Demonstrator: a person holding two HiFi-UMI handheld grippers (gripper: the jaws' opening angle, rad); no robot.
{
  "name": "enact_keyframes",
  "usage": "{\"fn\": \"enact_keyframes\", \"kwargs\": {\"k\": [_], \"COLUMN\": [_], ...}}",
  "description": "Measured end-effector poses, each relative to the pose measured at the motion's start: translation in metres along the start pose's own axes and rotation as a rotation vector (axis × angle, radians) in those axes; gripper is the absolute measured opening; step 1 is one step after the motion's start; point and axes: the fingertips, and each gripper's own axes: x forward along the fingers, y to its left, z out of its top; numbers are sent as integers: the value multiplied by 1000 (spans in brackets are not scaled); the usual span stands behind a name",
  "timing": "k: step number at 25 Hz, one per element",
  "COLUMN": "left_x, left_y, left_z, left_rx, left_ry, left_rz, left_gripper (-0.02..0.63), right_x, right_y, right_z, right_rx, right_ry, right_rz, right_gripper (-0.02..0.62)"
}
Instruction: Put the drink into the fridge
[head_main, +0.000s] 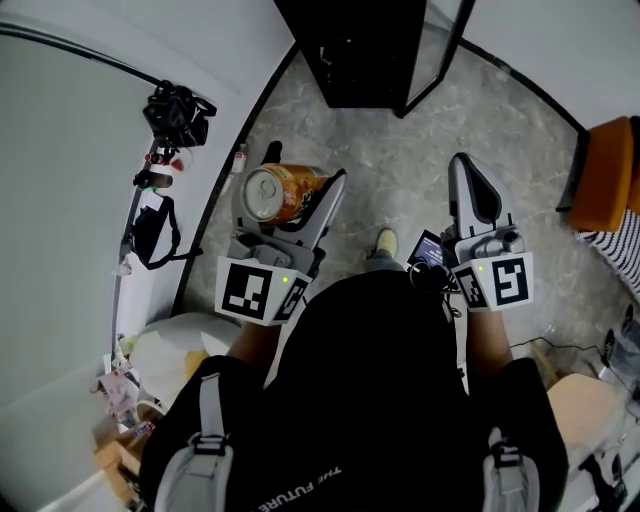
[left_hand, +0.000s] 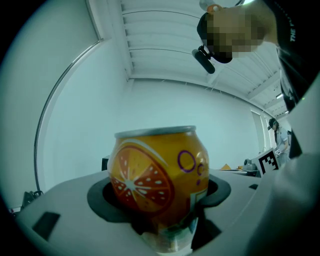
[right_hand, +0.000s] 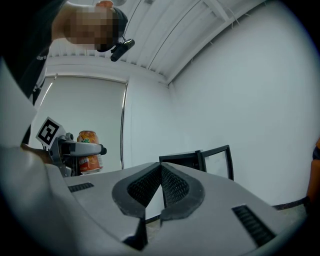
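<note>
Left claw clamped on the orange-printed metal drink can, held clear of the grey marbled floor. Right claw closed together, empty. Black fridge ahead, door open.

Glossy metal can, matt plastic fingers

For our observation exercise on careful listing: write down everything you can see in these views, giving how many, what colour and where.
drink can: one, orange, held at left
fridge: one, black, ahead on the floor
glass door: one, black-framed, open on the fridge
camera stand: one, black, far left
seat: one, orange, right edge
floor: grey, marbled
shoe: one, pale yellow, centre
left hand-held gripper: one, grey, clamped on the drink can
right hand-held gripper: one, grey, jaws together, empty
</note>
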Motion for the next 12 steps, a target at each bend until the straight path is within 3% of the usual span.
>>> {"fn": "enact_keyframes", "kwargs": {"k": [12], "left_x": [25], "left_y": [-6], "left_z": [0], "left_rx": [29], "left_ry": [7], "left_rz": [58], "left_gripper": [359], "right_x": [20], "right_y": [-30], "right_z": [-3], "right_rx": [43], "right_ry": [-16], "right_rz": [64], "right_gripper": [14]}}
